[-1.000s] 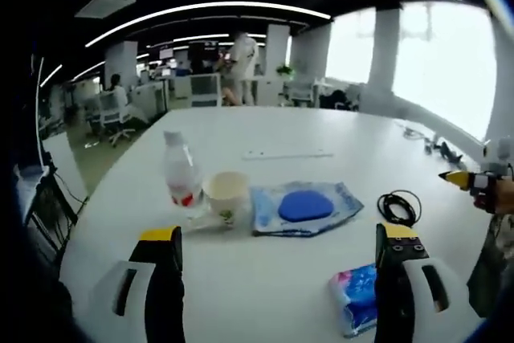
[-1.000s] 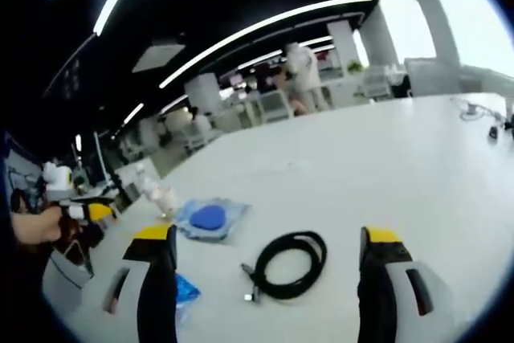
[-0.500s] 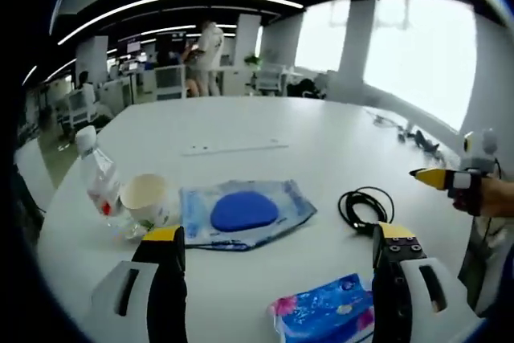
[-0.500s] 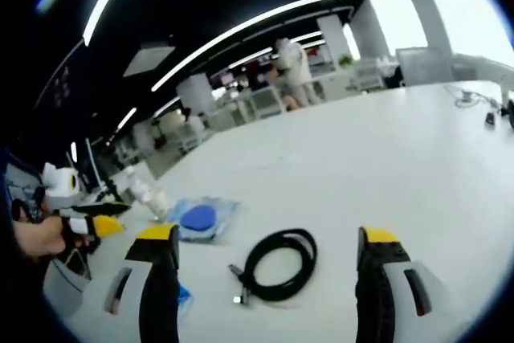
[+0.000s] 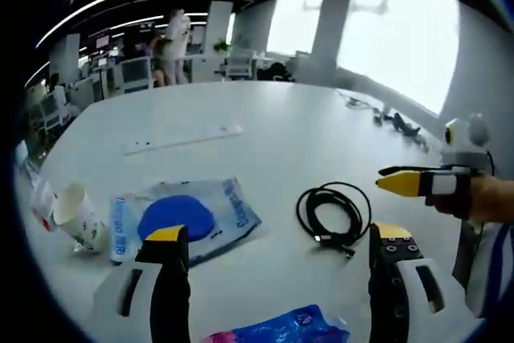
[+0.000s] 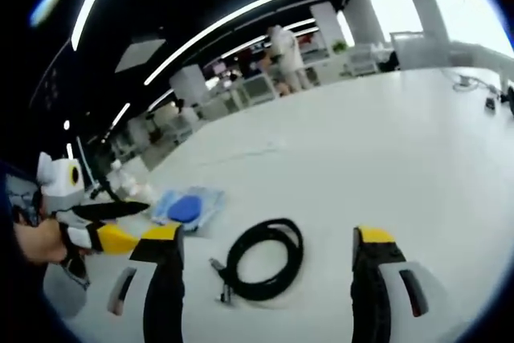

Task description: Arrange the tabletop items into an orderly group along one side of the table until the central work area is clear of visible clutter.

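Both views swung, black cable (image 6: 261, 258) now btwn right gripper (image 6: 265, 287) jaws, unheld

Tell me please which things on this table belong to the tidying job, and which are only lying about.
For the job:
coiled black cable
clear bag with a blue pad
white paper cup
blue tissue pack

Lying about:
long white strip farther back
dark cables and plugs at the table's far edge
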`<action>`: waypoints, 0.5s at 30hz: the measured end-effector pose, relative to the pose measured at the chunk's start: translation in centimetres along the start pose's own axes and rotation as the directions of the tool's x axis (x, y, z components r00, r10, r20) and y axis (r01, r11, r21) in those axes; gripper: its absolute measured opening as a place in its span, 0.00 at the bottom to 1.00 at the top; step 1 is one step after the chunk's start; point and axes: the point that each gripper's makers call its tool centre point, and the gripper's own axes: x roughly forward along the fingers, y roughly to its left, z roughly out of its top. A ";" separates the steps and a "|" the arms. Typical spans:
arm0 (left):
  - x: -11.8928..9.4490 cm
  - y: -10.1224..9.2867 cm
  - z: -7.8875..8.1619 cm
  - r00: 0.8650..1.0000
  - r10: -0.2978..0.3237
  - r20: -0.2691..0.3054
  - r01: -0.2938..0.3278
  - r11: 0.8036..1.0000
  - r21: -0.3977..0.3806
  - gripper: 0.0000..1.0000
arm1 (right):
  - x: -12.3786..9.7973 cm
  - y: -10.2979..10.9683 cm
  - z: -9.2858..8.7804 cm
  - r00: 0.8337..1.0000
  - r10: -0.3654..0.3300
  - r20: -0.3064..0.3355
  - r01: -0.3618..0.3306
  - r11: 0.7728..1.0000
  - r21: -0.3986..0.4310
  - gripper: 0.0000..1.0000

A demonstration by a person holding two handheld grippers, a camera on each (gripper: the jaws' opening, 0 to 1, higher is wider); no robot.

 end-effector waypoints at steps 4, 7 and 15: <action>1.3 -0.8 -0.2 1.000 -0.018 -0.017 0.018 1.000 0.001 0.91 | 0.7 -0.3 -0.3 1.000 -0.001 -0.008 0.001 1.000 0.005 0.82; 2.6 -1.6 -1.2 0.997 -0.031 -0.066 0.032 0.999 0.015 0.89 | 1.4 -0.7 -0.9 1.000 0.000 -0.022 0.001 1.000 0.011 0.80; 4.8 -3.2 -2.2 0.991 -0.070 -0.113 0.073 0.997 0.022 0.87 | 2.8 -1.7 -1.8 0.999 -0.006 -0.044 0.007 1.000 0.030 0.77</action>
